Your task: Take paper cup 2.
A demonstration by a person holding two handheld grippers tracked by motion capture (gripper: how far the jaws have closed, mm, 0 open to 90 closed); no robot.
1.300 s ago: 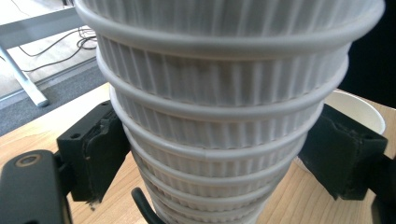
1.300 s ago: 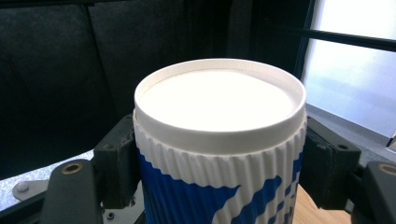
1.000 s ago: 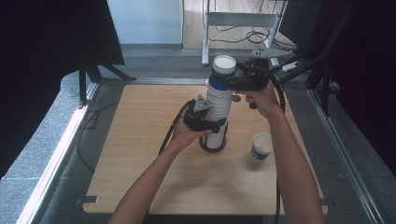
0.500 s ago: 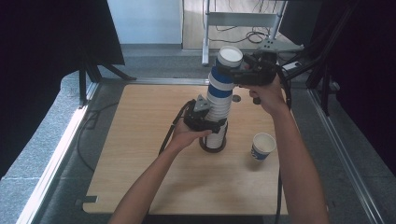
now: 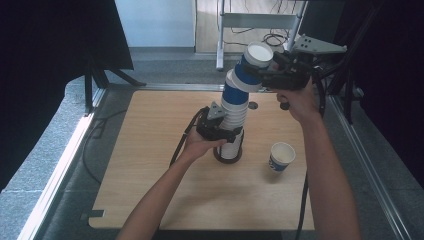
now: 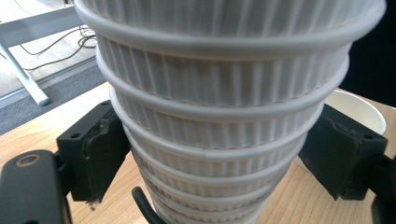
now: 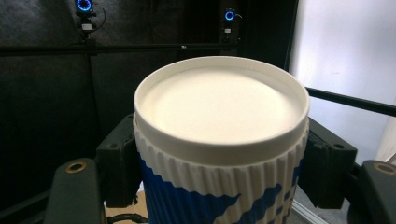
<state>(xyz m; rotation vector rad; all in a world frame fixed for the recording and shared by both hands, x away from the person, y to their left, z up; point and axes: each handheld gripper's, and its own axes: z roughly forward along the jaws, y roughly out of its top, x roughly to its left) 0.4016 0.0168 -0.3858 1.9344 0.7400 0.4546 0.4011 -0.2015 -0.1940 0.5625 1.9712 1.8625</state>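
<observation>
Table of pale wood, with a tall stack of paper cups near the middle, standing on a dark round base. Left claw pressed on the lower part of the stack, one black jaw at each side of the ribbed white walls in the left gripper view, so holding it steady. Right claw raised above the far edge of the table, pinching the top cup, blue and white, just under the rim; in the right gripper view both jaws touching its ribbed sides. Top cup tilted away from the line of the stack and apparently almost free, though from above not possible to tell if its bottom is fully out of the cup below. Single cup standing apart on the table, to the right of the stack, upright and open.

Step in hand, by judgement: separating one cup from the stack. Next move probably: lift along the axis until clear, keep the lower grip firm, then set the cup upright beside the single one without squeezing too hard.
</observation>
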